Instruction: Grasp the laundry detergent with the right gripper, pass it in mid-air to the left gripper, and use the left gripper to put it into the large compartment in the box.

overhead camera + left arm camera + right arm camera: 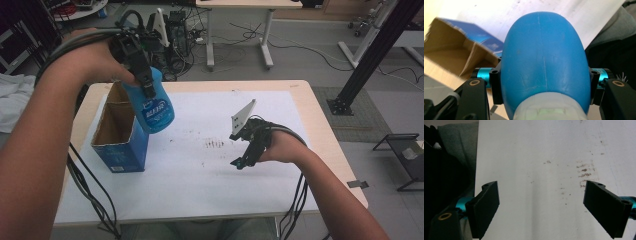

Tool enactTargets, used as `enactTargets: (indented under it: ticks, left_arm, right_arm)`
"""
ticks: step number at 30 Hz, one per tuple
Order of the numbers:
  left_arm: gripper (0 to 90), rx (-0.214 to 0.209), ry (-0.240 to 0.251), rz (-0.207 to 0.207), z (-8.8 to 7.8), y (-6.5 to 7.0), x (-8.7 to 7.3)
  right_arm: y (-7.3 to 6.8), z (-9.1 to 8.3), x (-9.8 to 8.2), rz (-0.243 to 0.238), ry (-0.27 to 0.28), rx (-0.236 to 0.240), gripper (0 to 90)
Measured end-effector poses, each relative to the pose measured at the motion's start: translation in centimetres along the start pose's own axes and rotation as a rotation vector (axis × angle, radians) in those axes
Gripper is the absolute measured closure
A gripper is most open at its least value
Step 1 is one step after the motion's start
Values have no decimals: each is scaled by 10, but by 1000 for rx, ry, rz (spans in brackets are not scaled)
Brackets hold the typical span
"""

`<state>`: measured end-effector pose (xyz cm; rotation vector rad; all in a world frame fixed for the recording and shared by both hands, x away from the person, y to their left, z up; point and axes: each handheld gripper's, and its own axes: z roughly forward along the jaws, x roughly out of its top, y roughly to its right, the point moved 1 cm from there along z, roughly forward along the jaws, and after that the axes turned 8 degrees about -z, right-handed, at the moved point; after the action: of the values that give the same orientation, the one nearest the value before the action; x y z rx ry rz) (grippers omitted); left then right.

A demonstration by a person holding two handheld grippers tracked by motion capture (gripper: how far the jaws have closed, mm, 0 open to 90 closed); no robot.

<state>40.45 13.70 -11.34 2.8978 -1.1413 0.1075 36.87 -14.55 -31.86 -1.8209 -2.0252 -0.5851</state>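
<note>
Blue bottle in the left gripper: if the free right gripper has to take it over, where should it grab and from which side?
Probably the rounded lower body of the blue bottle, which hangs tilted over the cardboard box. The left gripper is clamped across the upper body near the cap, so the open right gripper should come from the table's open side.

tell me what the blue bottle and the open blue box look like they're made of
The blue bottle in the left gripper looks like moulded plastic with a smooth, faintly glossy skin; a seam line runs down its body. The open blue box looks like printed cardboard: matte brown inside, with thin folded flaps.
</note>
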Motion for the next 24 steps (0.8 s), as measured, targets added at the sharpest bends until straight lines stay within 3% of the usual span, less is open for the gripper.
enactTargets:
  ticks: [1,6,16,19,24]
  left_arm:
    - [379,7,-11,5,-2,-5,-2]
    - [379,30,-8,-94,-4,-26,-17]
    - [379,48,-25,-220,-8,-61,-44]
    - [379,58,-34,-248,-5,-68,-49]
    - [379,71,-58,-261,4,-78,-53]
  right_arm:
    - [1,0,0,-7,1,3,125]
    - [1,2,1,-11,4,9,125]
    - [3,9,4,-1,-2,14,125]
    - [4,11,6,3,-4,19,126]
    - [5,15,7,-11,1,20,125]
